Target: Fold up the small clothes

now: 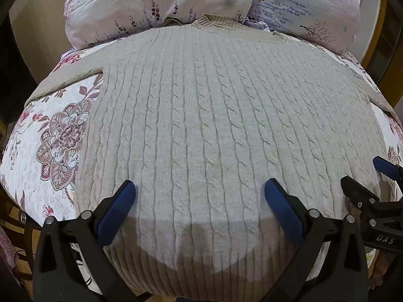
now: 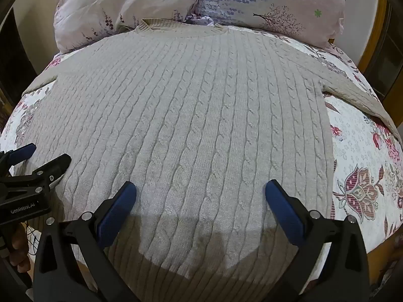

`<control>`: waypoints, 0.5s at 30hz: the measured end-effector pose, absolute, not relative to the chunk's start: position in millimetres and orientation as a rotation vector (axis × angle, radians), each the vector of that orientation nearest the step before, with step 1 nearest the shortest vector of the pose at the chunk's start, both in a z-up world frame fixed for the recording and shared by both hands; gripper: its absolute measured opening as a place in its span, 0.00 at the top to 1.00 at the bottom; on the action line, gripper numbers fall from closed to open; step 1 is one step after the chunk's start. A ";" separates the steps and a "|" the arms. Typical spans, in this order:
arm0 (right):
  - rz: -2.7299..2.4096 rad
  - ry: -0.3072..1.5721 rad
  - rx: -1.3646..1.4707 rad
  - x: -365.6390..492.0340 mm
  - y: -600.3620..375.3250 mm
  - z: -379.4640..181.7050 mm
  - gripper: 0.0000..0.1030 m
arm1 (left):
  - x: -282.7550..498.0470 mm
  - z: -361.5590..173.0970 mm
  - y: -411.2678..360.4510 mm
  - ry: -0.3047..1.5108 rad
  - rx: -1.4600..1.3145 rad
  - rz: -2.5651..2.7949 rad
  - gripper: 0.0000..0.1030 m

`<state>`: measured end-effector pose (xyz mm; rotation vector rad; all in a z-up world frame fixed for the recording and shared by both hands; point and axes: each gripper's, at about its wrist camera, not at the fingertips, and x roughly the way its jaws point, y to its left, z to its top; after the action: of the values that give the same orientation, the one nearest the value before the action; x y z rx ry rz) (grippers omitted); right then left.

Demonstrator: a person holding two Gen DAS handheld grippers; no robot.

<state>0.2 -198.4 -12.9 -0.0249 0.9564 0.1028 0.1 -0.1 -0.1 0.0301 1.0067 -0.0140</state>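
A beige cable-knit sweater [image 1: 214, 115] lies flat and spread out on a bed, collar toward the pillows, sleeves out to both sides; it also shows in the right wrist view [image 2: 191, 115]. My left gripper [image 1: 200, 188] is open and empty, hovering over the sweater's lower left part near the ribbed hem. My right gripper [image 2: 200, 188] is open and empty over the lower right part near the hem. Each gripper shows at the edge of the other's view: the right one [image 1: 372, 173] and the left one [image 2: 42, 154], both open.
The bed has a white floral quilt [image 1: 58, 136], also in the right wrist view [image 2: 360, 166]. Two pale floral pillows [image 1: 156, 2] [image 2: 272, 2] lie at the head, touching the collar. Wooden bed frame and floor show at the edges.
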 end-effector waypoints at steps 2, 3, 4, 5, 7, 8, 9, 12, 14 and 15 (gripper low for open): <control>0.103 0.958 -0.025 0.3 -198.4 -13.0 0.01 | 0.1 -0.1 -0.1 1.006 0.030 -0.014 0.02; 0.103 0.958 -0.025 0.3 -198.4 -13.0 0.01 | 0.1 0.0 -0.1 1.006 0.030 -0.014 0.02; 0.103 0.958 -0.026 0.3 -198.4 -12.9 0.01 | 0.1 0.0 -0.1 1.006 0.030 -0.014 0.02; 0.103 0.958 -0.026 0.3 -198.5 -12.8 0.01 | 0.1 0.1 -0.1 1.006 0.030 -0.014 0.02; 0.104 0.958 -0.026 0.4 -198.6 -12.6 0.01 | 0.1 0.0 -0.1 1.005 0.030 -0.014 0.02; 0.104 0.958 -0.026 0.4 -198.3 -12.9 0.01 | 0.2 0.0 -0.1 1.005 0.030 -0.014 0.02; 0.103 0.957 -0.026 0.2 -198.3 -13.0 0.01 | 0.0 0.0 -0.1 1.005 0.030 -0.014 0.02; 0.103 0.957 -0.027 0.2 -198.2 -12.9 0.01 | 0.5 0.1 -0.1 1.005 0.029 -0.013 0.02; 0.103 0.957 -0.026 0.2 -198.1 -12.9 0.01 | 1.1 0.3 -0.1 1.006 0.029 -0.013 0.02; 0.103 0.957 -0.027 0.3 -198.0 -12.8 0.01 | 1.4 0.4 0.0 1.007 0.029 -0.013 0.02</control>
<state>0.3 -198.0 -12.8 -0.0265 0.9565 0.1034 1.4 0.0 0.4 0.0290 1.0066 -0.0125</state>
